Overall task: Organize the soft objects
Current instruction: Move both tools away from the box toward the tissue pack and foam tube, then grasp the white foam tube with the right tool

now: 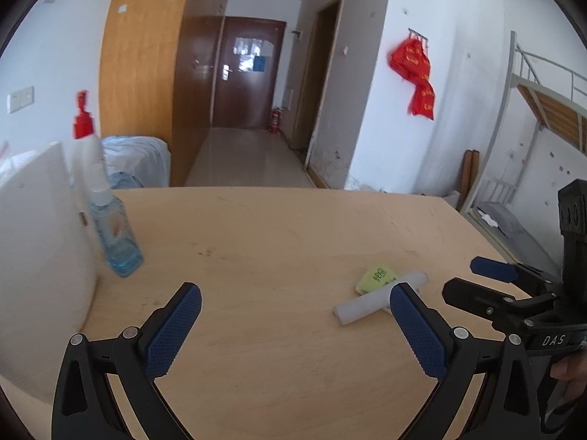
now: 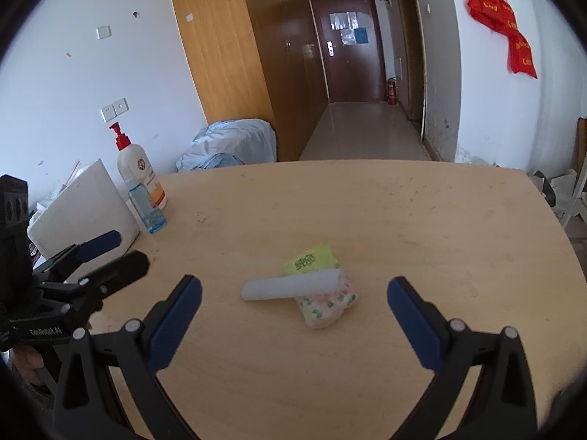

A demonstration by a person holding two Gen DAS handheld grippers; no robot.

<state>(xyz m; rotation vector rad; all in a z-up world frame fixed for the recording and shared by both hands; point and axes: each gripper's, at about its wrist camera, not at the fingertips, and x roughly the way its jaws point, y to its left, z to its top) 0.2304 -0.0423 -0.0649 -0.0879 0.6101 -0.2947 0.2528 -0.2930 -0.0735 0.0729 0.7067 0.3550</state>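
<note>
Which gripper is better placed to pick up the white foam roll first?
Probably the right gripper: open, with the white foam roll centred just ahead. The left gripper, also open, sees it off to its right.

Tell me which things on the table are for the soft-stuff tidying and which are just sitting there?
For the job: white foam roll, yellow-green tissue pack, floral tissue pack.

Just sitting there: red-pump lotion bottle, small blue liquid bottle, white foam box.

A white foam roll [image 2: 291, 285] lies flat on the surface [image 2: 403, 220], its long axis running left to right. It rests across two small soft packets: a yellow-green tissue pack [image 2: 312, 259] just behind it, and a floral-printed white pack [image 2: 326, 308] under its right end, jutting out toward the camera.
</note>
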